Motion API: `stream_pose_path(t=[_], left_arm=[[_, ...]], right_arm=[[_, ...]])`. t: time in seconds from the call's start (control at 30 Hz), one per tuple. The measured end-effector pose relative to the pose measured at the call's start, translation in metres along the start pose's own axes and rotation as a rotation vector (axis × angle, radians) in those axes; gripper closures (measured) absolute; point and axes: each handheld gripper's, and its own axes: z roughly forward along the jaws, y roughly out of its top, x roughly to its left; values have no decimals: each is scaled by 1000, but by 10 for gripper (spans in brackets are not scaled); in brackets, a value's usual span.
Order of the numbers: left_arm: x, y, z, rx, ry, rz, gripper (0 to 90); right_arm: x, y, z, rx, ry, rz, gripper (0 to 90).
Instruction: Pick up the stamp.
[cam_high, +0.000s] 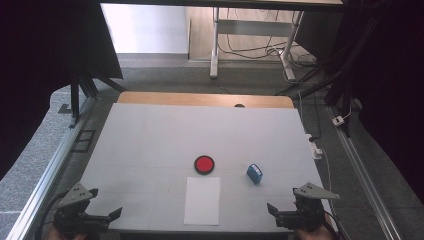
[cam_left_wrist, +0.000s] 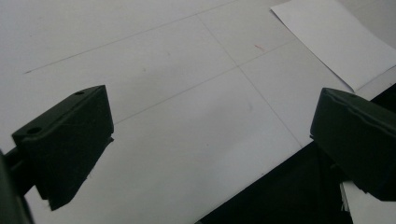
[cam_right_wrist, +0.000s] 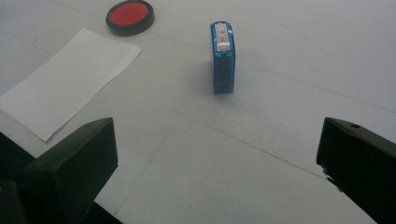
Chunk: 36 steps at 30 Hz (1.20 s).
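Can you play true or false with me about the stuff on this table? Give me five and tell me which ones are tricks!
1. The blue stamp lies on the sheet of paper. False: it stands on the bare table, off to the paper's side.
2. The red ink pad sits just past the paper's far edge. True.
3. The right tool is squeezing the stamp. False: its jaws are wide open with nothing between them.
4. The left tool is open and holds nothing. True.
5. The ink pad is square. False: it is round, with a black rim.
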Motion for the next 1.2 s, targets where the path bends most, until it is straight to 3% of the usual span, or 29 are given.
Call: stream_pose_path(t=[0.33,1.0,1.2], left_arm=[[-4,3,7,47,11,26,0],[-3,4,8,54,-11,19,4],[0,3,7,52,-29,7,10]], right_arm=[[1,0,2,10,9,-10,0],[0,0,-2,13,-15,7,0],[5,6,-3,-27,-6,-44,0]])
